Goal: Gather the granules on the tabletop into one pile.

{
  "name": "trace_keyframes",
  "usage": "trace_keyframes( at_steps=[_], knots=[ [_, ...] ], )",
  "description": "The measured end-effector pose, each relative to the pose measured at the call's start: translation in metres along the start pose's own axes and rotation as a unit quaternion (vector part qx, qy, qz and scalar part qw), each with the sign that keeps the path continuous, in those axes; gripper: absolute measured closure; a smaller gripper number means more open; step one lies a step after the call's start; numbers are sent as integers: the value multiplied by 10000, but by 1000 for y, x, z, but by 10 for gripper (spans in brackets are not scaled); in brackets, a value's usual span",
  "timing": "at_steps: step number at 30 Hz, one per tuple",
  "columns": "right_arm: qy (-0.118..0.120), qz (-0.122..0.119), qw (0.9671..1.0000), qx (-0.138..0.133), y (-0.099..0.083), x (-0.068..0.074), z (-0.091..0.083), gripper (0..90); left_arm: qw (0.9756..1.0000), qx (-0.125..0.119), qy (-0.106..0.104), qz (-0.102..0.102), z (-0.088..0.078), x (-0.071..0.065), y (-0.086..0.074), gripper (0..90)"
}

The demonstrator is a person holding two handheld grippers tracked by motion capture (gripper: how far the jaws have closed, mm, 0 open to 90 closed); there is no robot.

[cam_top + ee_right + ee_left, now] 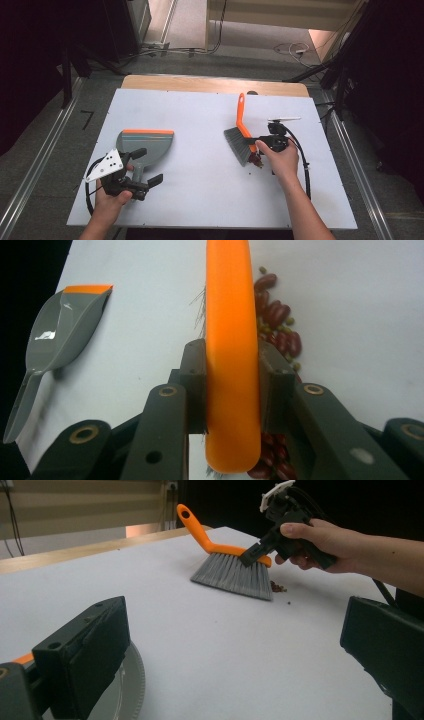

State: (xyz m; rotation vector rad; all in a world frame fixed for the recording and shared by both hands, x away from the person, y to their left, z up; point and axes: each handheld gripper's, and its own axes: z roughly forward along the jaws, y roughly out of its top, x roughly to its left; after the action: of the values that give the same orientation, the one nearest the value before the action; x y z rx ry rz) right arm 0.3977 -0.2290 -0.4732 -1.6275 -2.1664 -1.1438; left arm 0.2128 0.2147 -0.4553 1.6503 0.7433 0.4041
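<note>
orange-backed brush (242,135) with grey bristles, clamped in right gripper (256,143), left gripper (147,167) open, empty

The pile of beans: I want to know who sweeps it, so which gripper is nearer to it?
Right. The right gripper clamps the brush directly over the beans; the left gripper sits open across the table at the dustpan handle.

We look down on a recording lab or test bay, not a home: beyond the right gripper (251,141) a white board (200,115) lies on a wooden table (215,84) flanked by metal floor rails (45,150), with loose cables (290,49) on grey carpet (185,25) and dark equipment stands (345,70) around.
</note>
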Motion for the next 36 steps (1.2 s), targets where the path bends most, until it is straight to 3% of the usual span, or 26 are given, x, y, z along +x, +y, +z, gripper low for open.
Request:
trace_keyframes(
  at_steps=[12,17,19,21,24,29,33,35,36],
  knots=[
    [4,151,9997,-187,-15,-6,-15,680,10000,-14,15,-4,0,-1,1,0],
    [231,-286,9993,-111,-11,4,-27,681,10000,-19,10,-8,0,-1,1,0],
    [348,-619,9974,156,-7,8,-34,681,10000,-22,11,4,-1,-1,1,0],
    [324,-993,9933,504,-5,12,-41,681,10000,-14,22,-7,-1,0,0,0],
    [285,-1570,9824,975,-4,11,-48,681,10000,-21,30,-11,-1,0,0,0],
    [731,-1925,9690,1368,-7,5,-53,681,10000,23,31,-6,2,-1,0,0],
    [1180,-2260,9521,1686,-13,2,-42,681,10000,23,15,-5,4,-2,0,0],
    [1215,-2452,9460,1740,-15,-2,-36,681,10000,35,15,5,3,-2,0,0],
    [1137,-2490,9454,1766,-15,-3,-34,681,10000,39,19,5,3,-2,0,0]
  ],
)
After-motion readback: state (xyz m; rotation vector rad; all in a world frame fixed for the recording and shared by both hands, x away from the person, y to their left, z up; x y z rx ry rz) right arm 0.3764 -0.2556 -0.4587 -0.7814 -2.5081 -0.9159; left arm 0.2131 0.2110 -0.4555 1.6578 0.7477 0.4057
